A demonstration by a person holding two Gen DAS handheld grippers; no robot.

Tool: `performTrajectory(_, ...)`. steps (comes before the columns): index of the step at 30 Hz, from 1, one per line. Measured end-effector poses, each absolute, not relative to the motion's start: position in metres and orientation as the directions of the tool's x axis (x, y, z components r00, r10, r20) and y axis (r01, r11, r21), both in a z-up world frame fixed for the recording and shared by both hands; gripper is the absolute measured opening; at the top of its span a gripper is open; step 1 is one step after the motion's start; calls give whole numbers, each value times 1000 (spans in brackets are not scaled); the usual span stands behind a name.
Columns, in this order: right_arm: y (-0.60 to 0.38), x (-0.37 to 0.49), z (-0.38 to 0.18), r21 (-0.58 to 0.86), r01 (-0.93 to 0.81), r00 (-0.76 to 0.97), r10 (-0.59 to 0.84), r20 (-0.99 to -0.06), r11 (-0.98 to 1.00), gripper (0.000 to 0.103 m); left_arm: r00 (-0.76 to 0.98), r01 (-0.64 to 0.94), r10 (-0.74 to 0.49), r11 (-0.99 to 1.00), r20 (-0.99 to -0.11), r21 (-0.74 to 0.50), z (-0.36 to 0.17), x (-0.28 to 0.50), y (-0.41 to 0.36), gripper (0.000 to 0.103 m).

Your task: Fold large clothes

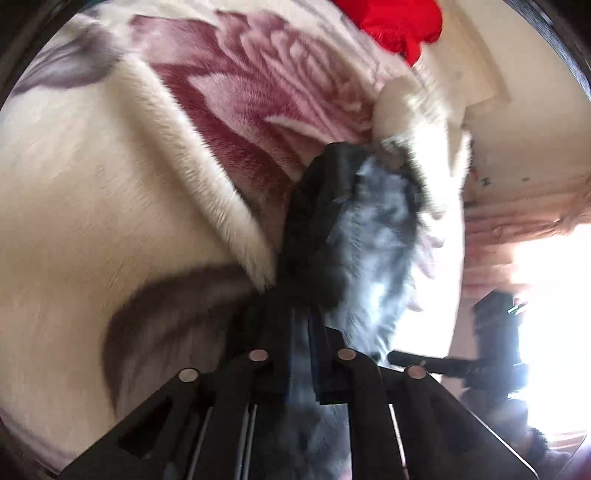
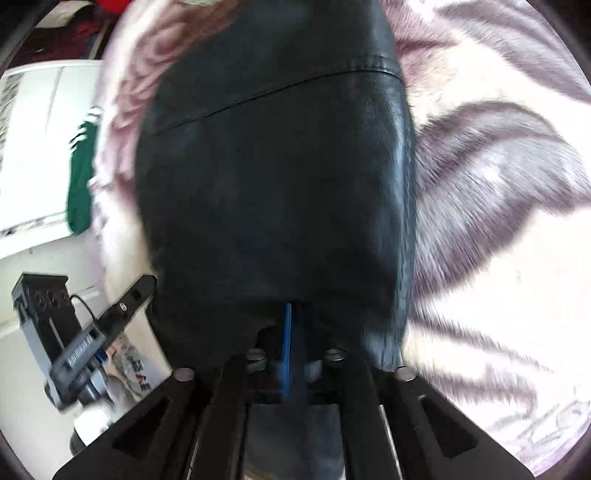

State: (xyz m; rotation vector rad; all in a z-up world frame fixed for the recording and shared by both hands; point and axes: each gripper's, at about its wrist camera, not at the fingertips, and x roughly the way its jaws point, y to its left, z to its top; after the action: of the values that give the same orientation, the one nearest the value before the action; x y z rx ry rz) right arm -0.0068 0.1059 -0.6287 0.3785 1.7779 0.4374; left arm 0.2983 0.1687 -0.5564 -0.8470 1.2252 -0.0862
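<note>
A black leather garment with pale fur lining is held up over a plush blanket (image 1: 92,192). In the left wrist view my left gripper (image 1: 354,173) is shut on the garment's furry grey-white edge (image 1: 380,236), with black leather along its left side. In the right wrist view the leather garment (image 2: 273,177) hangs in front of the camera and hides the fingers of my right gripper (image 2: 291,317), which is shut on its lower edge. The left gripper (image 2: 110,317) also shows at the lower left of the right wrist view.
The blanket (image 2: 498,229) is cream with maroon and grey flower patterns and fills both views. A red cloth (image 1: 402,26) lies at its far end. A green garment (image 2: 79,184) hangs by a white cupboard (image 2: 37,140). Bright light comes from the lower right of the left wrist view.
</note>
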Motion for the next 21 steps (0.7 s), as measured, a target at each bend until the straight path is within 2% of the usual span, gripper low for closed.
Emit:
performTrajectory(1, 99, -20, -625, 492, 28, -254, 482, -838, 870, 54, 377, -378, -482, 700, -791, -606, -552, 285, 171, 41)
performTrajectory(2, 91, -37, -624, 506, 45, -270, 498, -824, 861, 68, 376, -384, -476, 701, -795, -601, -552, 275, 171, 57)
performTrajectory(3, 83, -52, -626, 518, 68, -285, 514, -809, 853, 76, 375, -398, -461, 703, -804, -589, -554, 257, 172, 78)
performTrajectory(4, 75, -74, -634, 534, 103, -314, 537, -783, 839, 76, 369, -408, -458, 701, -809, -584, -560, 248, 170, 79)
performTrajectory(8, 65, -137, -680, 556, 257, -381, 612, -693, 790, 76, 278, -462, -498, 680, -821, -569, -609, 219, 155, 79)
performTrajectory(11, 60, -173, -707, 623, 366, -359, 723, -591, 691, 76, 219, -449, -535, 687, -816, -571, -637, 208, 135, 78)
performTrajectory(12, 62, -180, -713, 648, 379, -344, 751, -564, 661, 76, 247, -424, -533, 691, -809, -585, -636, 202, 131, 65)
performTrajectory(13, 64, -187, -715, 661, 370, -323, 758, -567, 653, 74, 266, -402, -517, 708, -814, -581, -633, 200, 126, 48)
performTrajectory(14, 68, -193, -714, 666, 341, -307, 748, -588, 663, 68, 269, -391, -504, 722, -821, -571, -630, 198, 123, 41)
performTrajectory(15, 70, -197, -713, 662, 321, -300, 735, -607, 678, 57, 285, -390, -506, 715, -814, -580, -624, 194, 123, 32)
performTrajectory(16, 70, -203, -711, 652, 319, -294, 726, -621, 687, 49, 302, -392, -512, 702, -804, -595, -618, 190, 126, 26)
performTrajectory(19, 69, -226, -697, 671, 362, -281, 762, -583, 647, 33, 312, -419, -512, 682, -801, -599, -607, 174, 132, 24)
performTrajectory(21, 76, -249, -689, 664, 360, -307, 756, -579, 655, 31, 280, -445, -498, 691, -821, -570, -610, 160, 136, 24)
